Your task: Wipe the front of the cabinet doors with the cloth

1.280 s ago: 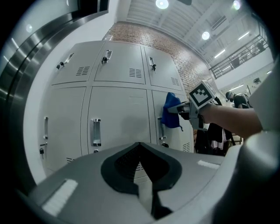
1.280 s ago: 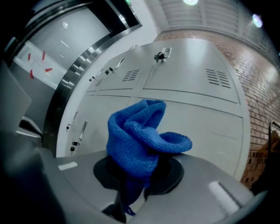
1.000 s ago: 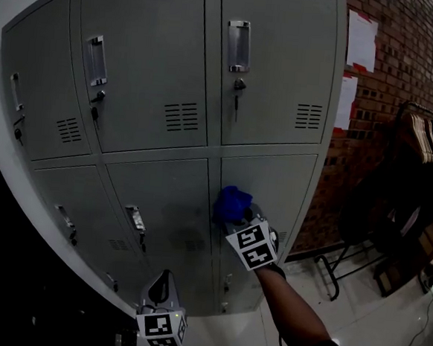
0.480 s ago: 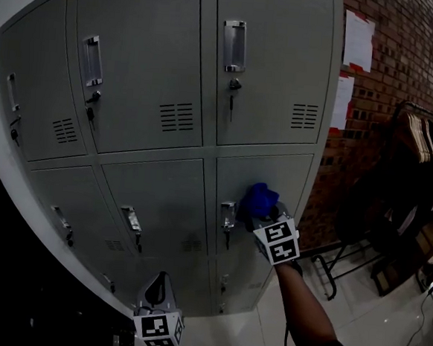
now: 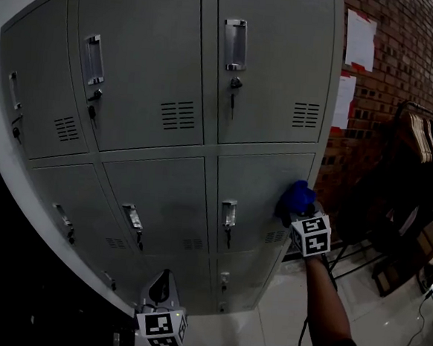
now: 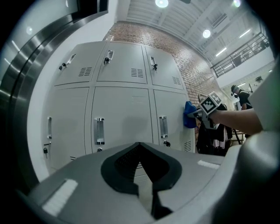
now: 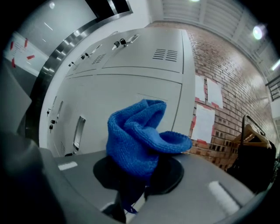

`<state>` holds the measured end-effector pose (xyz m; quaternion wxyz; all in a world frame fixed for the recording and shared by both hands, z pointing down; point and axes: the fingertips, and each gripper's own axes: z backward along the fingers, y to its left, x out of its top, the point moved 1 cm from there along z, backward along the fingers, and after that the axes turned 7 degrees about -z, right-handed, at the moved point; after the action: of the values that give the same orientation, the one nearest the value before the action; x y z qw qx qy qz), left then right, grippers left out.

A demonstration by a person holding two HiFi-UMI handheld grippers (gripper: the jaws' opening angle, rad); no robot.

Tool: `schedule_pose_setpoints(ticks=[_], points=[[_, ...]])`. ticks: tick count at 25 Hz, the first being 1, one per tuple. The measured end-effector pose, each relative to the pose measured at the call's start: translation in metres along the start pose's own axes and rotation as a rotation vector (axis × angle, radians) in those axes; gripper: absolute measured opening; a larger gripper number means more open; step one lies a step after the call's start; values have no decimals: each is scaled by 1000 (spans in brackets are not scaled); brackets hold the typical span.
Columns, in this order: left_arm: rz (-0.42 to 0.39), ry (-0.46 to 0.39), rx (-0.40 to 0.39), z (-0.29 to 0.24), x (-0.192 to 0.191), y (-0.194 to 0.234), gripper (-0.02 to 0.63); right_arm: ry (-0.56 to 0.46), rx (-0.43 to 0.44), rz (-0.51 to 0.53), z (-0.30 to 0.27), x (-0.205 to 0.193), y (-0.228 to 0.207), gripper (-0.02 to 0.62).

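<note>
A grey bank of metal cabinet doors (image 5: 163,90) fills the head view. My right gripper (image 5: 297,209) is shut on a bunched blue cloth (image 5: 295,196), which presses the right part of the lower right door (image 5: 264,183), near the cabinet's right edge. In the right gripper view the blue cloth (image 7: 140,135) bulges out of the shut jaws before the pale door (image 7: 131,96). My left gripper (image 5: 161,291) hangs low in front of the bottom doors, shut and holding nothing. From the left gripper view, the cloth (image 6: 189,115) and right gripper (image 6: 209,105) show at the right.
A brick wall (image 5: 405,56) with white papers (image 5: 360,42) stands right of the cabinet. A rack of hanging clothes (image 5: 419,162) and its metal legs (image 5: 335,271) sit at the right on the pale tiled floor (image 5: 384,316). Handles (image 5: 229,213) and keys stick out of the doors.
My right gripper has swept the blue cloth rightward across the lower right door, from near the door's handle to its right edge. The left gripper has stayed put.
</note>
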<state>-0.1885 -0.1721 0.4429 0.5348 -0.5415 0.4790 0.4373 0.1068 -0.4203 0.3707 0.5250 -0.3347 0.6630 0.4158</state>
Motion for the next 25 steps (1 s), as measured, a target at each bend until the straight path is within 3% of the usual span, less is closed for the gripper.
schedule_pose_setpoints(ticks=[7, 12, 16, 25], points=[[-7, 5, -11, 0, 0, -5, 12, 17, -39, 11, 5, -5, -7, 81], [-5, 1, -19, -3, 0, -8, 12, -60, 118, -11, 9, 7, 62, 83], [-6, -4, -19, -3, 2, -8, 12, -54, 237, -8, -1, 1, 127, 84], [-1, 4, 3, 0, -3, 3, 12, -18, 376, 38, -24, -6, 204, 84]])
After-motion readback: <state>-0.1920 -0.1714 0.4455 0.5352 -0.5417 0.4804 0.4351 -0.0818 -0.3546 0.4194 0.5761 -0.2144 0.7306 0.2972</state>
